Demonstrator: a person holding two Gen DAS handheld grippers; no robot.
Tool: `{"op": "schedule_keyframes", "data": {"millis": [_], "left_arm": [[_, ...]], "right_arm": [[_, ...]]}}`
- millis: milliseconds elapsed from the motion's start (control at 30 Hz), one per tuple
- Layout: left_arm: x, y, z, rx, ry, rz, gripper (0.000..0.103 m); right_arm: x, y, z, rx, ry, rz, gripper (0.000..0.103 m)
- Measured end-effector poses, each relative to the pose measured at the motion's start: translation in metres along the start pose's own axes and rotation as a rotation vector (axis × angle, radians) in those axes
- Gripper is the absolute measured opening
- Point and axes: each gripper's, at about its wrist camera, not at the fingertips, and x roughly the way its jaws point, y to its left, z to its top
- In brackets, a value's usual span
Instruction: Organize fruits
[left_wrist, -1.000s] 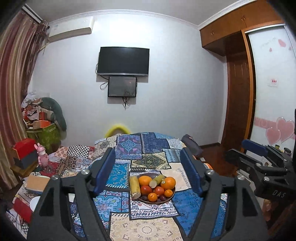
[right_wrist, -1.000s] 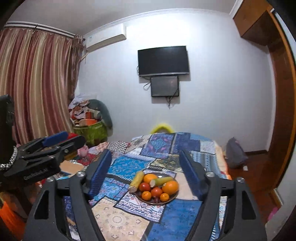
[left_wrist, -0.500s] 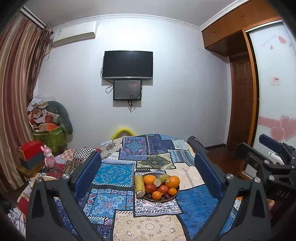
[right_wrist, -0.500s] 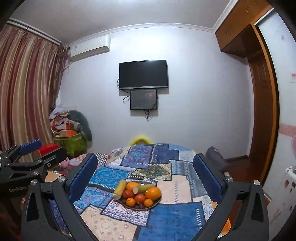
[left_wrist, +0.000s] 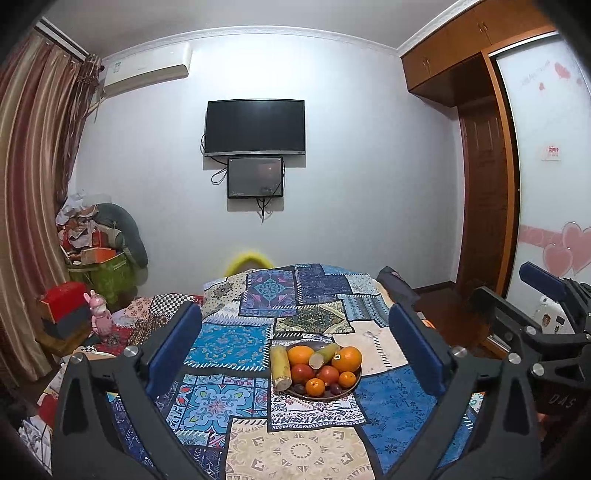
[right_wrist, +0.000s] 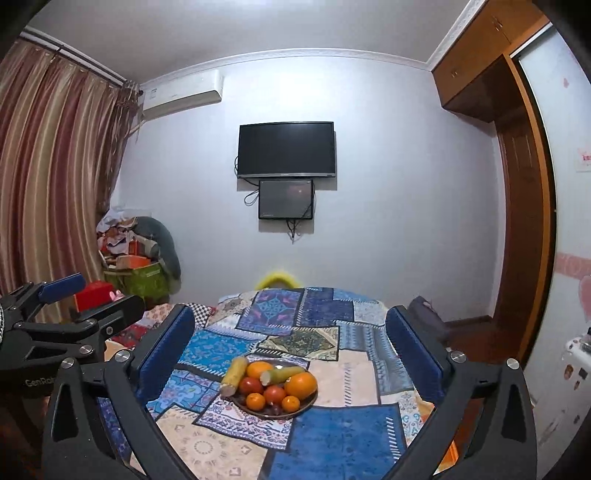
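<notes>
A dark plate (left_wrist: 320, 398) of fruit stands mid-table on the patchwork cloth (left_wrist: 295, 454). It holds a corn cob (left_wrist: 280, 367), two large oranges (left_wrist: 346, 359), red tomatoes (left_wrist: 302, 373), small tangerines (left_wrist: 315, 387), a pale green stalk piece (left_wrist: 325, 354) and dark grapes (left_wrist: 334, 388). My left gripper (left_wrist: 294, 312) is open wide and holds nothing, and it is well short of the plate. In the right wrist view the same plate (right_wrist: 295, 414), corn cob (right_wrist: 234, 374) and orange (right_wrist: 300, 385) lie ahead of my right gripper (right_wrist: 290, 314), which is also wide open and holds nothing. Each gripper shows at the edge of the other's view: right gripper (left_wrist: 513, 291), left gripper (right_wrist: 92, 297).
A wall TV (left_wrist: 255, 127) hangs behind the table. A clutter pile with a green box (left_wrist: 110, 273), a red box (left_wrist: 62, 299) and a pink toy rabbit (left_wrist: 99, 312) sit at the left. A dark bag (left_wrist: 397, 284) lies at the far right edge, by a wooden wardrobe (left_wrist: 484, 206).
Both grippers' jaws have spread from partly closed to wide open. The right wrist view has swung a little, so the plate sits further left in it.
</notes>
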Motion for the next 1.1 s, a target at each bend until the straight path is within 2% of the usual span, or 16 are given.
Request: {"op": "schedule_keyframes", "data": {"millis": [1100], "left_arm": [[0.0084,0.0085,-0.0026,-0.012,0.015,-0.022,0.103]], "right_arm": [[0.0020,-0.0036,0.0033,0.019,-0.001,0.011,0.103]]}}
